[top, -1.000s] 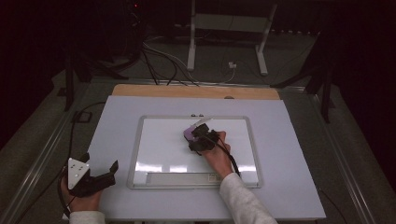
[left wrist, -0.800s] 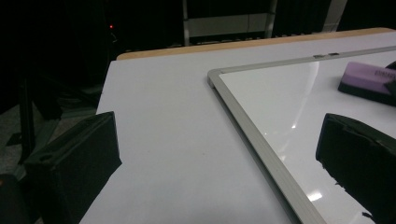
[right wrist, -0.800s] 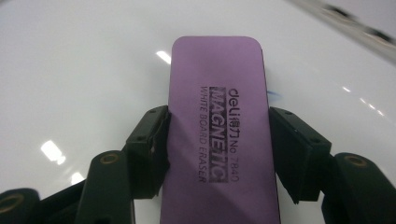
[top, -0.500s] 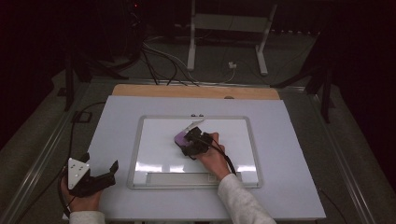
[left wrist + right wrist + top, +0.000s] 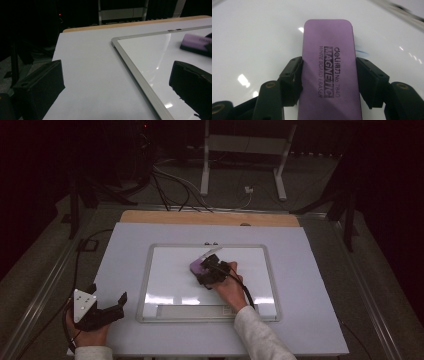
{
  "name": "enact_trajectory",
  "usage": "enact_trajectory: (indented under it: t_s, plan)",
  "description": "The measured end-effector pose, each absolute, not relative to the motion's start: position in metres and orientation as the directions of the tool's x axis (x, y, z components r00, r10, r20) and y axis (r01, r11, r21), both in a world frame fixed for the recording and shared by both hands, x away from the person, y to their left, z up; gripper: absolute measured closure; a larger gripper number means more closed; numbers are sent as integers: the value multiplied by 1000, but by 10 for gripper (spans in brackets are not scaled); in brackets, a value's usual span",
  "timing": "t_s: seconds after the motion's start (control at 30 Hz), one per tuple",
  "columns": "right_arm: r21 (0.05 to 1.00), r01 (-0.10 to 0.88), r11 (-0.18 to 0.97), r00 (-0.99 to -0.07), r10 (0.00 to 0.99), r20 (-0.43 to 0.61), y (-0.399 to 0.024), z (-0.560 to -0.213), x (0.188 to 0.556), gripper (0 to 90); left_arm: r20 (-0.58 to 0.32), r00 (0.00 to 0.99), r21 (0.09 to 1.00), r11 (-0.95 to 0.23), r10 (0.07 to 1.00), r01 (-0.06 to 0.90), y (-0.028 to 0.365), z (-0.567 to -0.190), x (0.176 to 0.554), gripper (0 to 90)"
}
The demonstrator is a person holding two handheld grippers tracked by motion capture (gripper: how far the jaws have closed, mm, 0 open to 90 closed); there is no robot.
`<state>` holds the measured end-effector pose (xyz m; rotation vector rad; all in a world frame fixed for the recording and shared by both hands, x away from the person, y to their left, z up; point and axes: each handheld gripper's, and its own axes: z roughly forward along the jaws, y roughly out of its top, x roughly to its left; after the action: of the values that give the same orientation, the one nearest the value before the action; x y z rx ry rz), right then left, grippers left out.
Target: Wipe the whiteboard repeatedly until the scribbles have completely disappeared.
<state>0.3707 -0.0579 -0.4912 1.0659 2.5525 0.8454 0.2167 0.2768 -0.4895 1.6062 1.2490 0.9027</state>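
The right gripper (image 5: 329, 82) pinches a flat purple rectangular whiteboard eraser (image 5: 329, 65) by its long sides, both black pads pressed against its edges. This gripper's own view gives what the overhead cannot: dark print along the eraser's top reading "deli", "MAGNETIC", "WHITE BOARD ERASER" and a model number, rounded corners, and a faint blue mark on the board beside the eraser's right edge. From the high view the right gripper (image 5: 206, 270) and the eraser (image 5: 197, 266) sit on the silver-framed white dry-erase board (image 5: 165, 285), near its middle and toward its far edge, with a pale marker-like thing (image 5: 210, 253) lying just beyond the eraser, too small to tell.

The left gripper (image 5: 107, 307) rests well off the board's near left corner on the pale grey tabletop (image 5: 125, 240), its jaws spread with nothing between them. Its view looks along the board's (image 5: 140, 77) metal frame and catches the eraser (image 5: 193, 43) from the side, showing a dark underlayer beneath the purple.

Beyond the board's far edge a wooden strip (image 5: 210, 218) borders the tabletop, then cables and a white metal stand (image 5: 245, 150) on the floor.
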Motion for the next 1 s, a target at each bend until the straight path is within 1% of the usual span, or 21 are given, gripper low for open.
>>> enact_trajectory:
  t_s: [0.07,0.13,0.2,0.23,0.3,0.33,0.43,0.5,0.53,0.6,0.7,0.77,0.8,0.83,0.87,0.9,0.97,1.0]
  plan:
    - [596,526,607,-756,655,-1,-48,-491,363,409,25,228,938,-102,973,330,277,-489,216,5]
    - [595,507,624,-757,652,-39,-43,-490,361,409,25,229,939,-102,973,329,278,-489,216,5]
    - [596,523,609,-722,689,-70,-46,-490,366,409,26,229,939,-103,973,328,278,-489,216,5]
    - [599,545,586,-689,720,-78,-51,-490,371,409,26,229,940,-102,973,327,279,-489,215,5]
    - [604,584,542,-635,769,-76,-62,-491,380,409,21,227,939,-97,974,329,280,-490,215,5]
    - [608,613,504,-588,805,-74,-71,-492,386,409,20,226,939,-96,974,329,280,-490,215,5]
    - [614,667,423,-487,871,-71,-93,-493,398,409,20,225,939,-95,974,331,281,-490,215,5]
    - [613,695,377,-444,895,-46,-100,-493,402,409,20,225,939,-96,974,332,280,-490,216,5]
    - [612,701,367,-440,897,-34,-102,-493,402,409,21,226,938,-98,974,332,280,-491,216,5]
    - [608,686,400,-462,885,-62,-95,-492,399,409,25,228,937,-102,973,334,279,-491,217,5]
    - [601,654,459,-546,836,-44,-80,-491,390,409,25,227,938,-101,974,333,278,-490,216,5]
    - [597,627,500,-617,787,-12,-69,-491,384,409,23,226,938,-99,974,332,279,-490,216,5]
    - [596,616,516,-635,772,-13,-64,-491,381,409,23,225,938,-99,974,332,279,-490,216,5]
    - [593,601,536,-642,766,-42,-61,-490,380,409,22,225,938,-98,974,331,279,-490,216,5]
    - [593,598,538,-642,765,-46,-60,-490,380,409,22,225,939,-97,974,331,279,-490,215,5]
    - [595,605,529,-624,779,-57,-62,-491,383,409,22,225,939,-97,974,329,280,-490,215,5]
    - [595,625,505,-574,814,-87,-70,-491,389,409,21,226,940,-96,974,328,280,-490,215,5]
    - [595,649,474,-529,843,-95,-78,-491,394,409,20,226,940,-95,974,328,280,-490,216,5]
